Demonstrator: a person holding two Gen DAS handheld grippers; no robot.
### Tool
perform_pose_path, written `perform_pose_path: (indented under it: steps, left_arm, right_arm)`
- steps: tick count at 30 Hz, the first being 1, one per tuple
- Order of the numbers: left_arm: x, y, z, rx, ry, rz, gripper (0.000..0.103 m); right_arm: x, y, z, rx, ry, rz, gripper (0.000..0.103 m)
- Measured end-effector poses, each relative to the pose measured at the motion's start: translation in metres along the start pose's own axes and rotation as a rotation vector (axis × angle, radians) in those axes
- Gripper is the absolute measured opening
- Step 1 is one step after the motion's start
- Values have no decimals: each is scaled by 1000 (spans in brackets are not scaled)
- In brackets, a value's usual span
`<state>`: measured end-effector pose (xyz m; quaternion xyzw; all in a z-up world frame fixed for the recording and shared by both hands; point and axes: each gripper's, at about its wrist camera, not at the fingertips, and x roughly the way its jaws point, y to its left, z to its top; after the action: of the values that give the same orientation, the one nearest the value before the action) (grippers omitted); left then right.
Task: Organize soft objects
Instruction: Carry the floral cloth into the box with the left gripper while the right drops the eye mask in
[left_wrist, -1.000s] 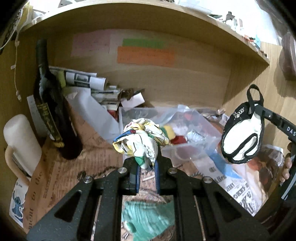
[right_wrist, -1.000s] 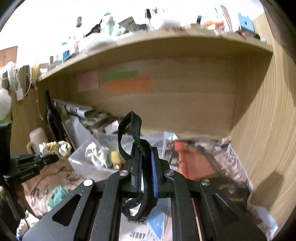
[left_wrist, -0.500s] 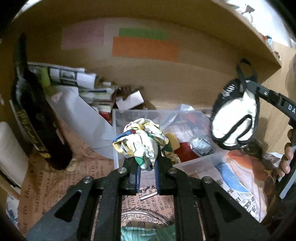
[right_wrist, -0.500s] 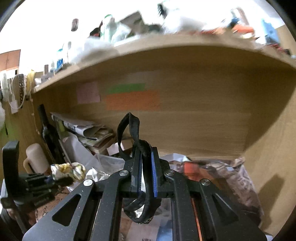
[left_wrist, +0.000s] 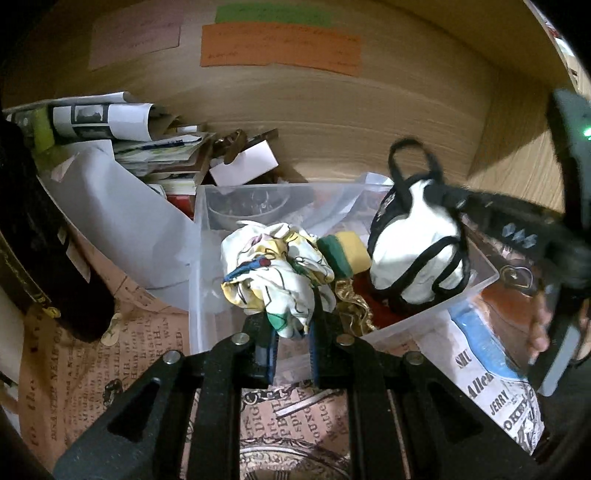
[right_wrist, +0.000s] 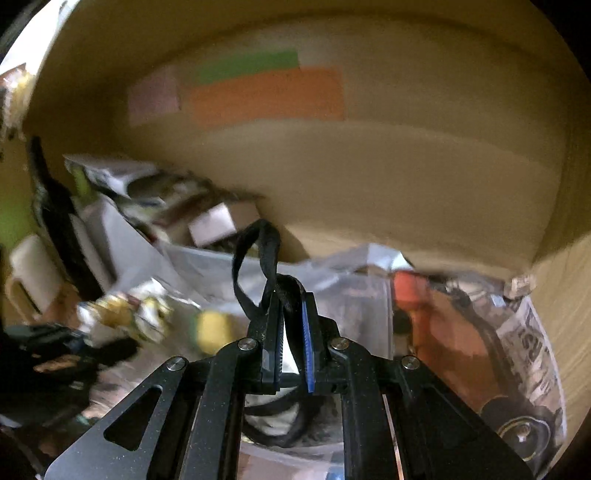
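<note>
Wooden shelving wraps the whole scene, a pale back panel (left_wrist: 369, 110) with an orange paper strip (left_wrist: 280, 46) and a green one (left_wrist: 273, 14) stuck high on it, and printed newspaper (left_wrist: 92, 369) lining the shelf floor. Down the middle sits a clear plastic bin (left_wrist: 197, 295), and both tools are right over it. The left gripper (left_wrist: 291, 332) has its jaws pressed together on a crumpled patterned cloth (left_wrist: 273, 273), white with yellow, blue and green, bunched up above the fingertips and hanging just over the bin's near left part. Beside it in the bin lies a yellow and green sponge (left_wrist: 347, 253), with a scrap of gold fabric (left_wrist: 351, 306) just below. Over on the right, the right gripper (right_wrist: 290, 317) is clamped on a black strap (right_wrist: 258, 258), and from the left camera you can see what dangles from it: a white pouch with black trim (left_wrist: 417, 240), hanging above the bin's right side. A dark bottle (left_wrist: 44, 258) stands at the far left, rolled papers (left_wrist: 99, 118) stacked behind it. The right camera's view is blurred.
</note>
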<state>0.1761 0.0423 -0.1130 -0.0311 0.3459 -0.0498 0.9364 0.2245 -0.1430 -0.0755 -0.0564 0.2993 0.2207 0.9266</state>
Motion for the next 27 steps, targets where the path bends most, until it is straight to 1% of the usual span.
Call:
perform_pose_path:
  steps: [2,4,7,9,11,13,15,17,18,20,21,23,25,27]
  left_arm:
    - [4,-1,1,4,6,4,14]
    - [3,-1,1,3,10,5,18]
    - [-3,-1,0,-2,10,-8,31]
    - [-9,-2,-2,-3,1,-7,46]
    - [-15,-3,-4,-3,-6,-9,49]
    - [-20,-4,-6,-3,-8,-10,49]
    - [-26,-4,-7,-7,-11,-11,49]
    - [-32,-1,-6,-10,-16,-15,49]
    - [-36,-1,-6,-10,-22,-15,49]
    - [-48,0,-7,-12,-48,4,50]
    - [-53,0,-7,-15,-60,12,53]
    - [-63,2,-7,-24,-82,21,57]
    - [-71,5,-10,-28,-93,29,61]
    - [-78,6,-14,-30,-98,34,68]
  right_arm:
    - [8,-2,-3,-3,38,-11,9]
    - [16,-2,-6,-14,70,-28,9]
    - [20,-2,-10,-32,109,-59,10]
    - [20,-3,-12,-41,125,-68,19]
    - [17,-4,-14,-41,147,-62,39]
    - [10,-6,-17,-45,136,-73,47]
    - [3,-5,-19,-59,129,-83,50]
    - [-6,-5,-19,-65,126,-75,57]
    - [-9,-5,-18,-66,124,-73,58]
    - [-24,-4,-16,-61,100,-69,68]
    - [-32,-4,-15,-55,80,-58,70]
    - [-48,-3,-14,-41,45,-27,79]
    - [-63,0,-16,-33,12,-2,83]
    - [-71,5,-20,-36,-2,21,83]
